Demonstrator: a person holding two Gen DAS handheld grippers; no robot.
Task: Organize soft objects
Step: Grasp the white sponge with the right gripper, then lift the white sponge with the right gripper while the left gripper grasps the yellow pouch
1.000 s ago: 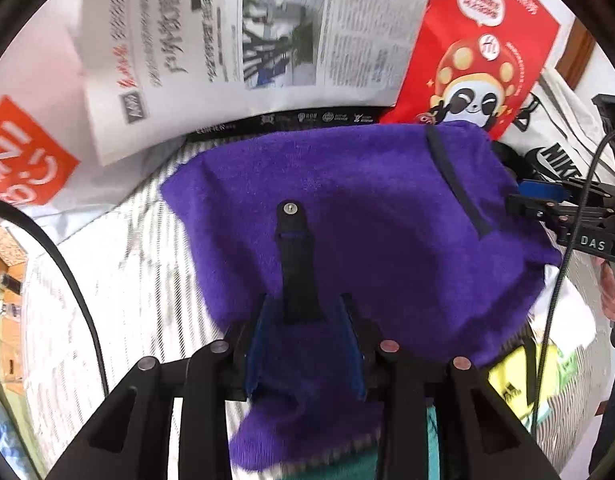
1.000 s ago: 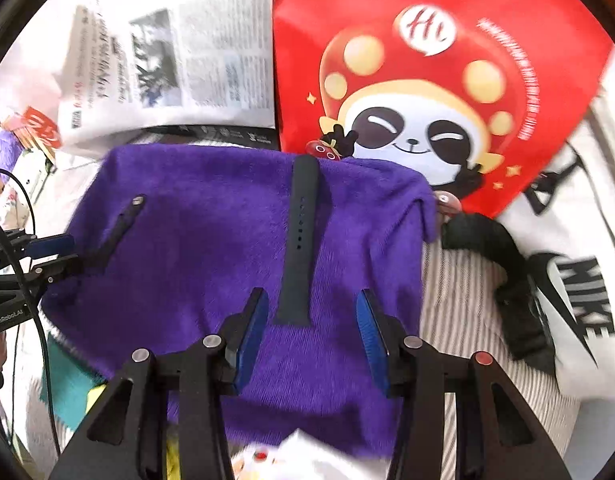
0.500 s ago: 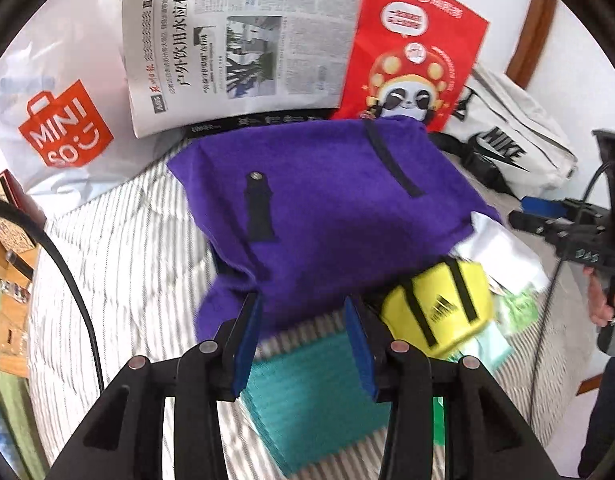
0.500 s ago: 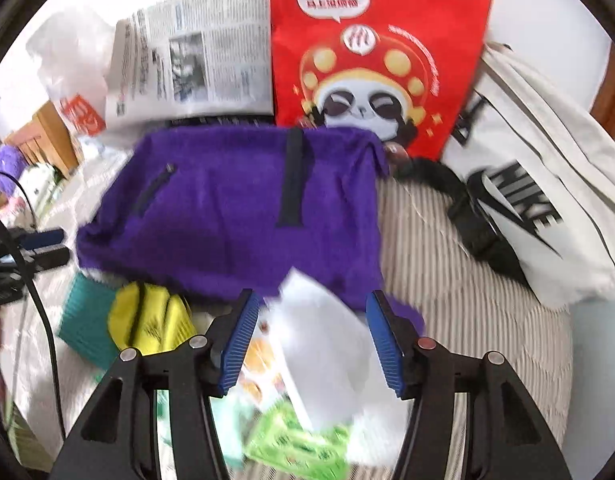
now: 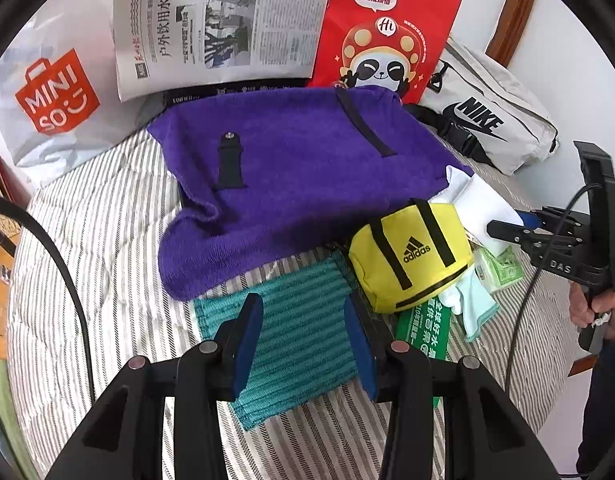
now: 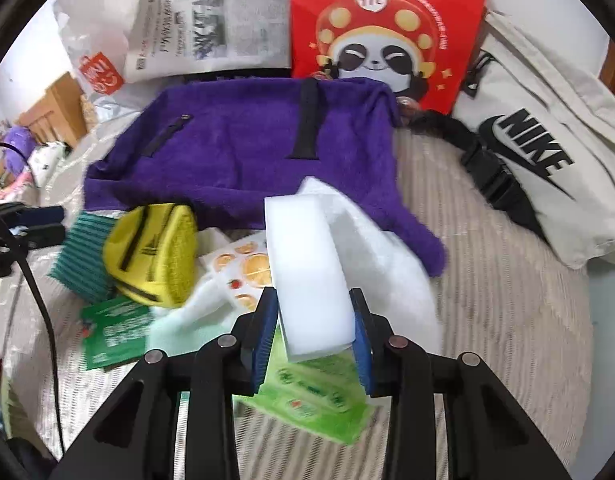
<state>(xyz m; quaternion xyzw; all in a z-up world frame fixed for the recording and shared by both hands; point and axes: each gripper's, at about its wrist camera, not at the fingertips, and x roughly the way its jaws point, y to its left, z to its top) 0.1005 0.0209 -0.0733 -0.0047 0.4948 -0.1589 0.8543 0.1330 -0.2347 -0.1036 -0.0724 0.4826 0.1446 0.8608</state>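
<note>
Now the right gripper (image 6: 313, 330), jaws just closing, clasps a white sponge block (image 6: 307, 272) at lower centre; the left gripper (image 5: 303, 336) hovers parted over teal cloth (image 5: 299, 332); next, probably, lifting the sponge clear.

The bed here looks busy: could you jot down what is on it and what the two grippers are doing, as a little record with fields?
surface: striped bedcover
largest item: purple towel, spread flat, two black straps lying on it
in front of towel: teal cloth, yellow adidas pouch, green packets
at the back: newspaper, red panda bag, white Nike bag
left gripper: open, over the teal cloth
right gripper: jaws just closed, shut on white sponge block
</note>
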